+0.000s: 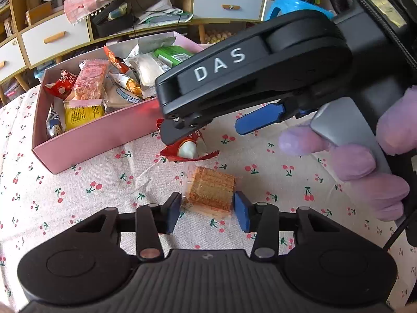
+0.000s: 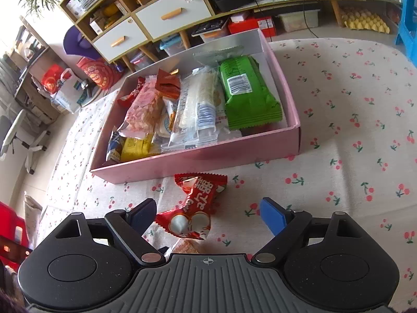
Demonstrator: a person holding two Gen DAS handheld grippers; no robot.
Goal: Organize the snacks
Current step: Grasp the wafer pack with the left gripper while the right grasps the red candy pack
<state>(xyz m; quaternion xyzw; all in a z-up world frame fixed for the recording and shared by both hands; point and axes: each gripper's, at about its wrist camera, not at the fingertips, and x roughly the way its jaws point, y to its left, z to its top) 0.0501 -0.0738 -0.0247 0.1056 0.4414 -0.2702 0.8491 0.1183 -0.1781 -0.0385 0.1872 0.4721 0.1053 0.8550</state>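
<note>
Gripping one wafer (image 1: 211, 191): left gripper (image 1: 207, 210) | right gripper (image 2: 208, 219) wide apart around one red candy (image 2: 194, 208) | one pink box (image 2: 208, 161)

Pink box (image 2: 208, 156) on cherry-print cloth (image 2: 338, 130), packed with wrapped snacks; just before it, red candy packet (image 2: 194, 206) between the wide-spread pads of the right gripper (image 2: 208, 217).

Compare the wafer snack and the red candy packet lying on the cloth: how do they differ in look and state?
The wafer snack is a tan ridged block in clear wrap; the red candy packet is printed foil with pinched ends. The wafer snack sits between the left gripper's narrowed jaws; the red candy packet lies between the right gripper's wide-open jaws. Both rest outside the pink box.
</note>
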